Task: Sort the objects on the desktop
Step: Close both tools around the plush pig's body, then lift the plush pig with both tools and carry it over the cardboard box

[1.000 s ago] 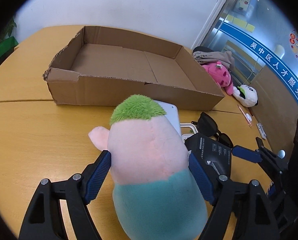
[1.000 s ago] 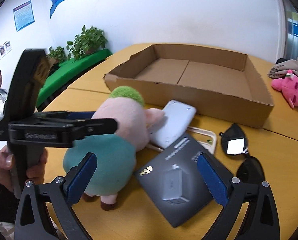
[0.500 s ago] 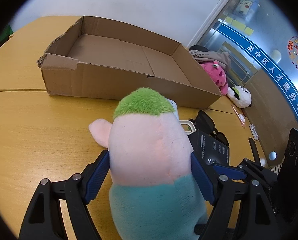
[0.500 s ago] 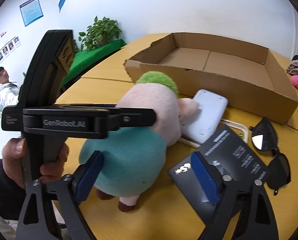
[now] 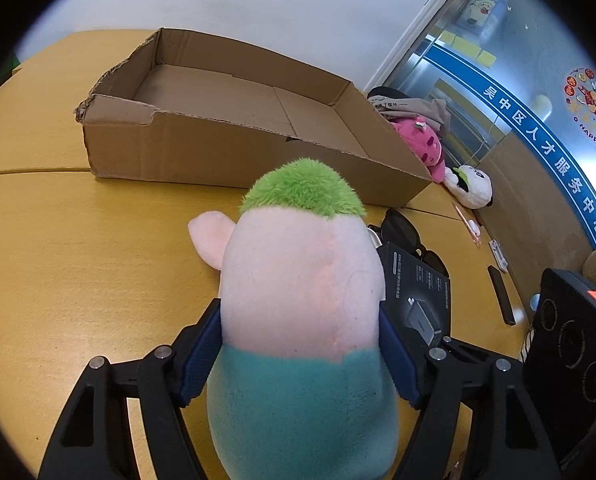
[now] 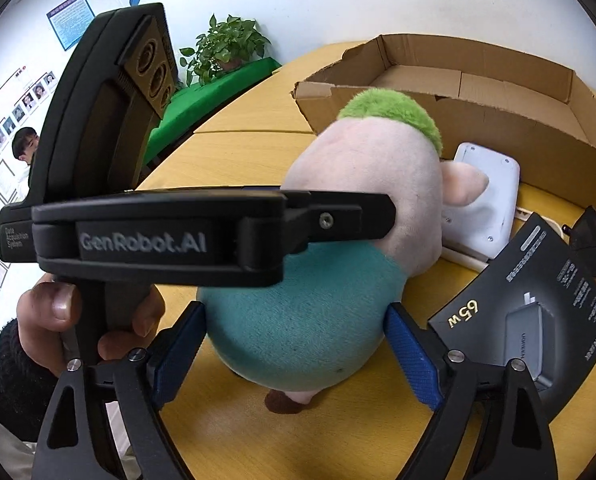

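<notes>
- While the left gripper [image 5: 300, 354] keeps its blue pads pressed into the sides of the plush pig [image 5: 298, 304], the right gripper [image 6: 295, 354] has dropped lower and closer than a second ago, so the toy's teal belly now sits between its jaws.
- Those right jaws are opening at this moment, and from the right wrist view I cannot tell whether the pads touch the fabric; they frame it with almost no gap.
- The pig stands upright on the yellow table [image 5: 77, 264] at centre frame, brown feet on the wood, its ear against the white device [image 6: 484, 204].
- My reading: the toy is being readied for a two-handed lift, or a handover, toward the cardboard box [image 5: 233, 128], which is still empty.
- The box's near wall stands across the upper middle of the left wrist view, torn lower at its left corner, so the toy must rise over it.
- At lower right the black charger box [image 6: 538, 312] lies just beside the right jaw and the sunglasses [image 5: 402, 232] beyond it; a swing that way risks nudging them.
- The left half of the tabletop is bare, giving the freer path.
</notes>
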